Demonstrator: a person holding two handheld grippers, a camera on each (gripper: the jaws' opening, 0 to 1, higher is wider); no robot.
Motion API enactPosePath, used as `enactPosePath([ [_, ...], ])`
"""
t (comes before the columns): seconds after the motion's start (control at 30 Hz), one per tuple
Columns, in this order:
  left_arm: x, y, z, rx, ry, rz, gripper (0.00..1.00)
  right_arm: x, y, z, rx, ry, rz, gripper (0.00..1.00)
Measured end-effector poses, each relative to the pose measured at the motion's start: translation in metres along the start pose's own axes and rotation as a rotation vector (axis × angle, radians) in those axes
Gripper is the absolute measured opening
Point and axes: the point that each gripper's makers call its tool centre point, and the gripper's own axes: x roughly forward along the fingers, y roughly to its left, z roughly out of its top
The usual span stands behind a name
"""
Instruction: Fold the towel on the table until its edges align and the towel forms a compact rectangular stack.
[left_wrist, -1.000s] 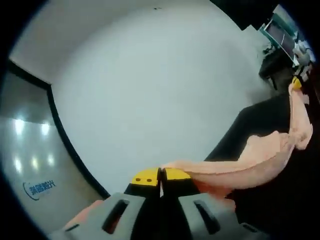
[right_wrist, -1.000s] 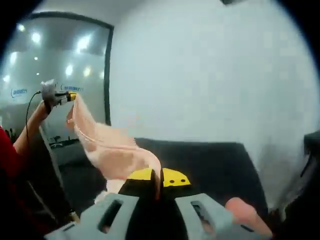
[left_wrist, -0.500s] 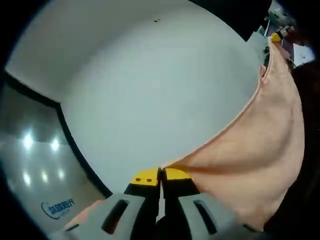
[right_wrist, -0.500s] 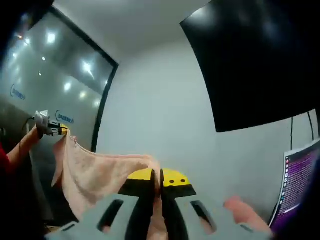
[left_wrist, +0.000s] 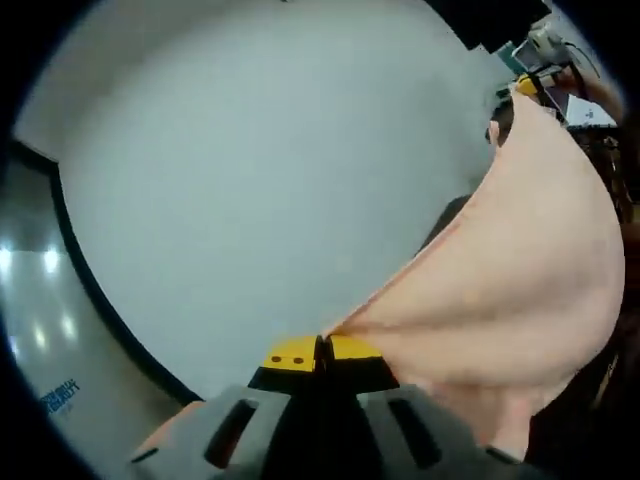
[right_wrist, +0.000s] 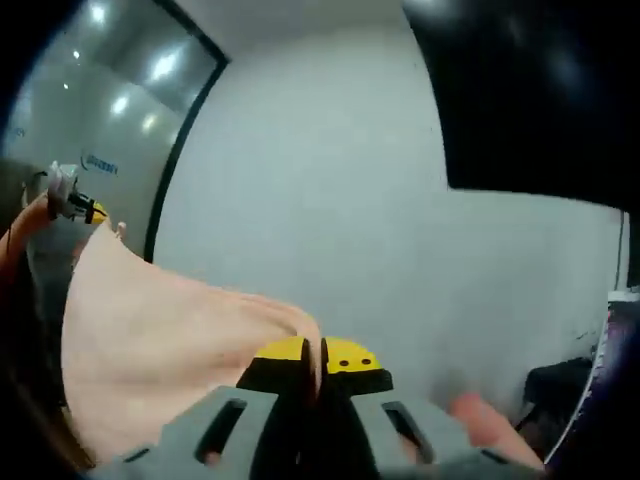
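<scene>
A peach-pink towel hangs stretched in the air between my two grippers. My left gripper is shut on one corner of it at the bottom of the left gripper view. The cloth fans up and right to the right gripper, seen small at the upper right. In the right gripper view my right gripper is shut on another corner of the towel, which spreads left to the left gripper, held in a hand. The table is hidden.
A pale grey wall stands behind the towel. A glass partition with a dark frame and ceiling light reflections lies to one side. A large dark screen hangs on the wall. A fingertip shows beside the right jaws.
Both cameras have swung since a second ago, when the dark table showed. The towel, then drooping and bunched between the grippers, is now pulled out wide and taut. Both grippers stay shut.
</scene>
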Motion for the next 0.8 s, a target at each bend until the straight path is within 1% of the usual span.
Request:
enactPosePath([
  [0.03,0.019,-0.006,-0.012,-0.011,0.029,-0.021,0.04,0.014,0.002,-0.015,0.0,0.038,-0.002,0.02],
  [0.07,0.032,-0.009,-0.021,-0.019,0.048,-0.032,0.04,0.029,0.001,-0.027,-0.005,0.069,-0.005,0.02],
  [0.13,0.071,-0.018,-0.045,-0.037,0.093,-0.062,0.04,0.056,-0.001,-0.054,-0.005,0.148,-0.013,0.02],
  [0.2,0.104,-0.03,-0.065,-0.051,0.127,-0.096,0.04,0.078,-0.001,-0.079,-0.024,0.213,-0.028,0.02],
  [0.23,0.12,-0.033,-0.071,-0.049,0.129,-0.101,0.04,0.088,-0.001,-0.091,-0.034,0.246,-0.029,0.02],
  [0.27,0.131,-0.037,-0.078,-0.043,0.144,-0.112,0.04,0.101,-0.004,-0.104,-0.05,0.282,-0.038,0.02],
  [0.3,0.143,-0.043,-0.084,-0.041,0.156,-0.132,0.04,0.109,-0.006,-0.113,-0.04,0.304,-0.052,0.02],
  [0.33,0.157,-0.05,-0.089,-0.049,0.167,-0.154,0.04,0.118,-0.009,-0.122,-0.048,0.334,-0.06,0.02],
  [0.37,0.167,-0.055,-0.093,-0.05,0.173,-0.17,0.04,0.126,-0.013,-0.13,-0.061,0.354,-0.066,0.02],
  [0.4,0.17,-0.063,-0.095,-0.059,0.175,-0.188,0.04,0.133,-0.014,-0.139,-0.059,0.375,-0.066,0.02],
  [0.43,0.183,-0.074,-0.1,-0.075,0.184,-0.222,0.04,0.139,-0.017,-0.149,-0.062,0.4,-0.076,0.02],
  [0.47,0.192,-0.076,-0.104,-0.076,0.186,-0.217,0.04,0.143,-0.018,-0.157,-0.063,0.408,-0.078,0.02],
  [0.5,0.2,-0.08,-0.106,-0.08,0.188,-0.229,0.04,0.148,-0.019,-0.166,-0.051,0.423,-0.081,0.03],
  [0.53,0.205,-0.085,-0.11,-0.11,0.199,-0.246,0.04,0.159,-0.023,-0.177,-0.034,0.44,-0.085,0.03],
  [0.57,0.202,-0.096,-0.114,-0.167,0.203,-0.26,0.06,0.166,-0.025,-0.188,-0.018,0.457,-0.084,0.03],
  [0.6,0.201,-0.104,-0.117,-0.22,0.204,-0.282,0.08,0.167,-0.024,-0.201,-0.004,0.489,-0.08,0.03],
  [0.63,0.203,-0.106,-0.12,-0.262,0.202,-0.295,0.12,0.169,-0.022,-0.208,-0.011,0.497,-0.065,0.06],
  [0.67,0.203,-0.106,-0.123,-0.312,0.199,-0.292,0.21,0.171,-0.019,-0.217,-0.036,0.507,-0.037,0.1],
  [0.7,0.203,-0.102,-0.129,-0.362,0.198,-0.292,0.3,0.166,-0.019,-0.225,-0.056,0.521,-0.046,0.19],
  [0.73,0.203,-0.097,-0.133,-0.395,0.186,-0.292,0.42,0.164,-0.024,-0.229,-0.073,0.526,-0.075,0.36],
  [0.77,0.195,-0.097,-0.131,-0.439,0.178,-0.269,0.47,0.163,-0.023,-0.229,-0.063,0.492,-0.086,0.44],
  [0.8,0.186,-0.092,-0.132,-0.487,0.178,-0.246,0.47,0.161,-0.019,-0.226,-0.012,0.462,-0.077,0.44],
])
